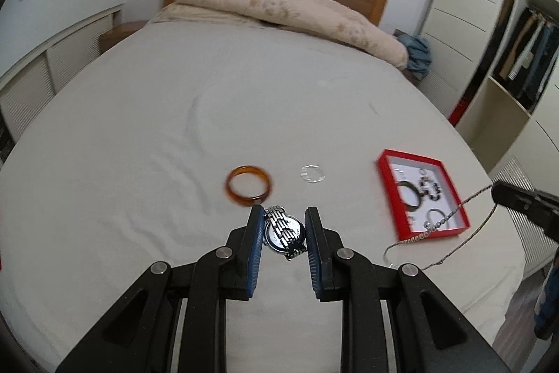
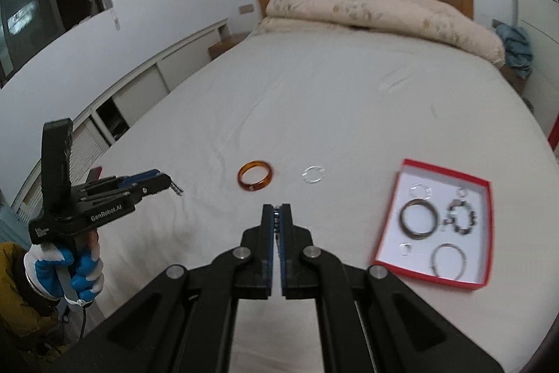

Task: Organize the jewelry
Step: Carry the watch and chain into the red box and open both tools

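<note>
While the left tongs clamped a steel watch above the bed, the right tongs were pinched together on a thin chain. Nearby lay an amber bangle and a clear ring; the red box held more bracelets.

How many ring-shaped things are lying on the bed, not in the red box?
2. The amber bangle lies on the white sheet, and the clear ring lies to its right, nearer the red box. The grippers could hide more.
</note>
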Demonstrator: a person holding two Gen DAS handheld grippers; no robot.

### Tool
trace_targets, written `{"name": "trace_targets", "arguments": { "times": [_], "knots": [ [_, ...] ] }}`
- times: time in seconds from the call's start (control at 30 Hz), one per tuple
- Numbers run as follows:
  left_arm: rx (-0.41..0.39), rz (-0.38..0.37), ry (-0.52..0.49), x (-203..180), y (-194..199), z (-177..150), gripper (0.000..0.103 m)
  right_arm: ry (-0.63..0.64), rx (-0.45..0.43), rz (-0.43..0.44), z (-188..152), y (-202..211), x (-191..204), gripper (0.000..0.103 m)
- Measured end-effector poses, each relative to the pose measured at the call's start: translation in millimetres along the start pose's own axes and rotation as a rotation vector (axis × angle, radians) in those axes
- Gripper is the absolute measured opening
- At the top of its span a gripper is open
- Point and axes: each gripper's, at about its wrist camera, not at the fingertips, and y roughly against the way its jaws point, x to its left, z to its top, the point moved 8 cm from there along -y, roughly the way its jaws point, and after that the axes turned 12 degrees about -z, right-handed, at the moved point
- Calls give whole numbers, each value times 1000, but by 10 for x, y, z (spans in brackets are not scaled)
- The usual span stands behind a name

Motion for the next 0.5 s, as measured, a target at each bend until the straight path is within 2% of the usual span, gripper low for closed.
{"name": "trace_targets", "arguments": {
  "times": [0.13,0.23,0.37,0.5],
  "knots": [
    [29,-44,-50,-412,-291,112,23,-37,-40,-46,118,149,-412,2],
    [63,-84,-95,-792,-649,202,23,-63,-66,-87,239,212,-789,2],
    [113,-141,-135,-1257,-1131,227,23,-84,-84,-139,379,166,-1249,2],
    [170,-190,-175,-1695,-1642,211,23,-109,-80,-168,432,-47,-1659,2]
  ]
}}
